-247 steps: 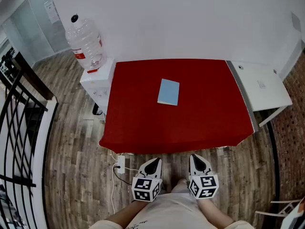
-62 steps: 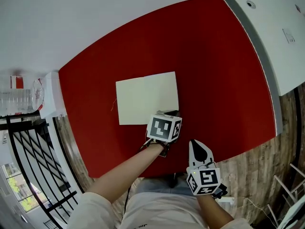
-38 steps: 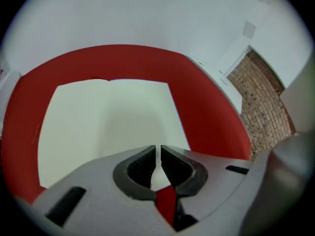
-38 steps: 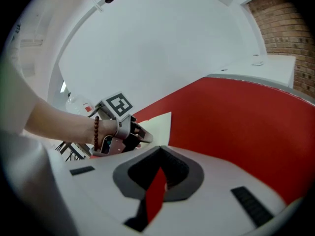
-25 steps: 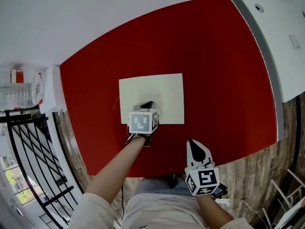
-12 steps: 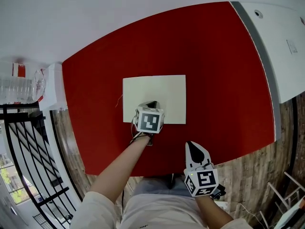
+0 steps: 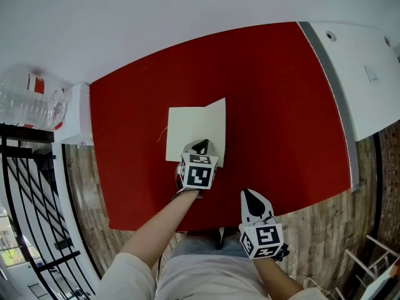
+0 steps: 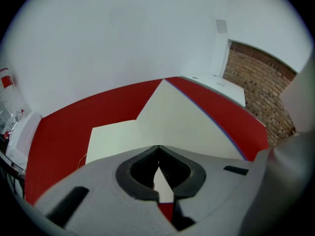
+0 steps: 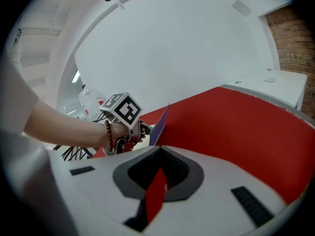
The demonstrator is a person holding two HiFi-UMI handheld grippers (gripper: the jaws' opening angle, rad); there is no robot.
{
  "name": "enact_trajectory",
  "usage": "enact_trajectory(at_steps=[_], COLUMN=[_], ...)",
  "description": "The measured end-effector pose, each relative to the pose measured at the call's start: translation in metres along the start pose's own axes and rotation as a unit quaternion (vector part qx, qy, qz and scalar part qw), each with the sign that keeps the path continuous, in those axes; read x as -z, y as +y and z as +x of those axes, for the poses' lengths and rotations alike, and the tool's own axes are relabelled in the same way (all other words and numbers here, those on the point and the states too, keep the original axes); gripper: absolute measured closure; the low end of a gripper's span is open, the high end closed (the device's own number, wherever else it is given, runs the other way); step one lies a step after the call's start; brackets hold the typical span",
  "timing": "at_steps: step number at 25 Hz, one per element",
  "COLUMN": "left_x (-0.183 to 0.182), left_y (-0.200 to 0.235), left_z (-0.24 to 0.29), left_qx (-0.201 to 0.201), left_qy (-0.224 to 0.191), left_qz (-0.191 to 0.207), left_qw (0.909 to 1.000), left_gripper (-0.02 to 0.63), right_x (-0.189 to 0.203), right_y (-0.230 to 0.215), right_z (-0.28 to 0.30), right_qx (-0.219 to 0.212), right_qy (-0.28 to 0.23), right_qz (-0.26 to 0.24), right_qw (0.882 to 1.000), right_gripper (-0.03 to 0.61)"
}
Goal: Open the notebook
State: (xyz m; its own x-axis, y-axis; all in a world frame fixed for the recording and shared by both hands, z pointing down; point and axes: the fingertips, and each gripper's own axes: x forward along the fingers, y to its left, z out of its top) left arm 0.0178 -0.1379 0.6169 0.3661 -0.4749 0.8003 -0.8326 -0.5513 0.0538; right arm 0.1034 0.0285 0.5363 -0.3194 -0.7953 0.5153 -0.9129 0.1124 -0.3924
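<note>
Being pinched between the closed jaws of the left gripper point(image 7: 200, 146) point(image 8: 157, 149), the notebook's point(image 7: 190, 127) point(image 8: 162, 122) right leaf is held tilted up, mid red table point(image 7: 281, 105); the right gripper point(image 7: 252, 199) point(image 9: 160, 154) is seen closed, empty, at the near edge.

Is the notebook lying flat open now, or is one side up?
Half open: the notebook has its left page flat on the table; the left tool, shut on the right leaf, holds it tilted up.
</note>
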Motion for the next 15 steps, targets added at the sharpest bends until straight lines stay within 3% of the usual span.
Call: enact_trajectory(at_steps=[4,7,11,15], left_x=[-0.02,-0.02,0.005,0.041], left_y=[-0.003,-0.006,-0.012,-0.002], left_z=[-0.057,-0.115,-0.203,-0.267], left_qx=[0.007,0.025,0.035,0.006], left_qy=[-0.06,-0.116,-0.178,-0.226], left_qz=[-0.01,-0.043,-0.075,-0.097], left_qw=[0.9981,0.9919,0.9806,0.9693], left_gripper=[0.606,0.606,0.606,0.606], right_x=[-0.022,-0.035,-0.047,-0.059], right_y=[0.018,0.034,0.058,0.084], right_z=[-0.014,-0.029,-0.045,-0.048], right_qx=[-0.012,-0.022,-0.036,-0.049], right_qy=[-0.017,-0.022,-0.024,-0.035], right_qz=[-0.03,-0.056,-0.102,-0.14], right_qw=[0.999,0.998,0.994,0.988], right_gripper=[0.572,0.572,0.572,0.572])
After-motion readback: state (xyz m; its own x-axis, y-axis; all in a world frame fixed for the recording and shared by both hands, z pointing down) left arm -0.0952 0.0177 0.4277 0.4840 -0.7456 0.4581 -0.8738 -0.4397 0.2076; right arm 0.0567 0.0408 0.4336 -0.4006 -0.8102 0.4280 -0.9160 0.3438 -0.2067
